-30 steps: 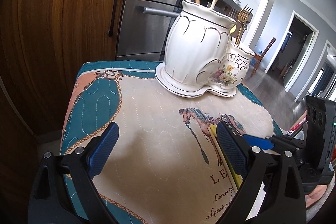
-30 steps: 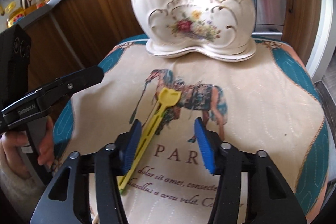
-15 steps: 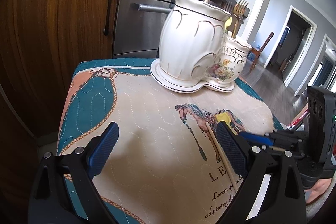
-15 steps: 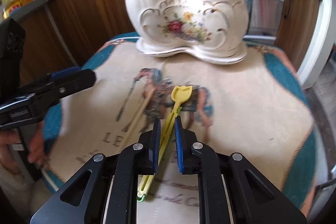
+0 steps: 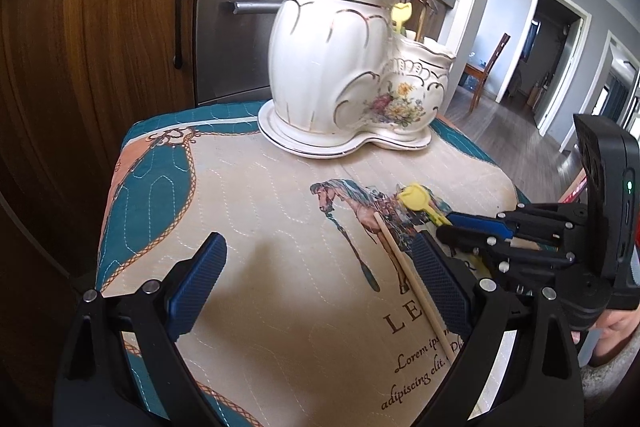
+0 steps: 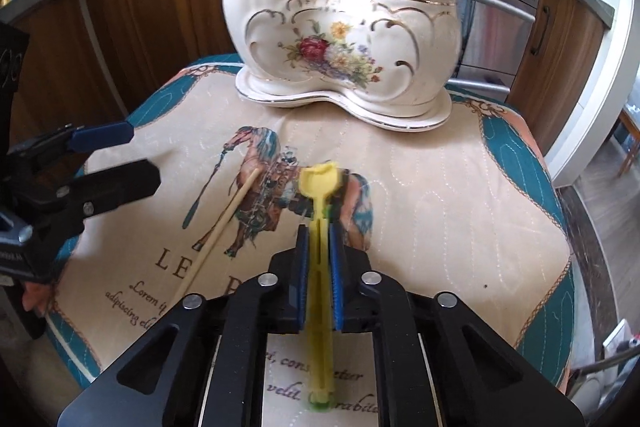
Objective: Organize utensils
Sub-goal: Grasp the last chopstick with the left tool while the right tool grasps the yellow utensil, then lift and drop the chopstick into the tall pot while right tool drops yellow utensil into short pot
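Yellow utensil [image 6: 318,247] lies lengthwise between my right tongs [image 6: 318,255], just closed on it; holder [image 6: 340,39] straight ahead; left tongs [image 5: 316,283] wide open, empty.

The right claw [image 6: 318,247], open a second earlier with the yellow utensil [image 6: 320,203] beside its left pad, closed its jaws onto the utensil's handle at lower centre of the right wrist frame. The wooden chopstick [image 6: 224,227], previously hidden, became visible left of centre.
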`<action>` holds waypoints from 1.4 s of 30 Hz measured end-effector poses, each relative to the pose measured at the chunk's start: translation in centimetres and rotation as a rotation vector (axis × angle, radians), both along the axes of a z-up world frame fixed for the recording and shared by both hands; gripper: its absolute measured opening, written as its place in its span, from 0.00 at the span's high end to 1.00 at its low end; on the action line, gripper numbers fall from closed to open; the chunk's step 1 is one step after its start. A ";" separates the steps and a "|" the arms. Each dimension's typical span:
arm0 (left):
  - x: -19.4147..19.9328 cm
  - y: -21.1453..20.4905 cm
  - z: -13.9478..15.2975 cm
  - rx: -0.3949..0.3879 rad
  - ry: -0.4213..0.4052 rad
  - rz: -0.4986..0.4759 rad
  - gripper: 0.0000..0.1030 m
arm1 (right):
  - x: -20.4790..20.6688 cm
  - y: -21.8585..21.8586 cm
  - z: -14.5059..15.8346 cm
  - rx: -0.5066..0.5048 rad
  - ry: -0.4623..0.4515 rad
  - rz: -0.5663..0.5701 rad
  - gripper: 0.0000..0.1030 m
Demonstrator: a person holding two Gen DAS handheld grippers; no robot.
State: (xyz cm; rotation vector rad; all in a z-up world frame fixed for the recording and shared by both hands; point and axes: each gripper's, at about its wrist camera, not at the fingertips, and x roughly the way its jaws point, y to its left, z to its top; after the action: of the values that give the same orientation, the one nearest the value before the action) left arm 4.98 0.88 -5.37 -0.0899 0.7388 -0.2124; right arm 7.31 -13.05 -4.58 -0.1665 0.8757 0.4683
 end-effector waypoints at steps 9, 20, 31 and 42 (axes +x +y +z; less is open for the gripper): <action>-0.8 -4.9 -0.4 0.100 0.060 -0.111 0.32 | 0.6 -3.2 2.4 0.129 -0.046 -0.059 0.90; -1.7 -8.0 -1.7 0.202 0.143 -0.139 0.71 | 0.0 -3.8 3.2 0.167 -0.071 -0.038 0.89; -1.0 -8.2 -1.4 0.230 0.120 -0.128 0.96 | -1.1 -4.2 4.5 0.218 -0.112 -0.012 0.90; -3.0 -5.1 4.8 0.094 -0.164 -0.114 0.96 | -2.1 -6.0 7.4 0.354 -0.212 -0.050 0.90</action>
State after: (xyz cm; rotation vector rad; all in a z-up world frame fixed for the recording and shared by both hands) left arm 2.02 -4.19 -0.52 0.0585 0.5898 -0.2902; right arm 5.26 -19.09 2.87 0.1288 0.5771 0.5403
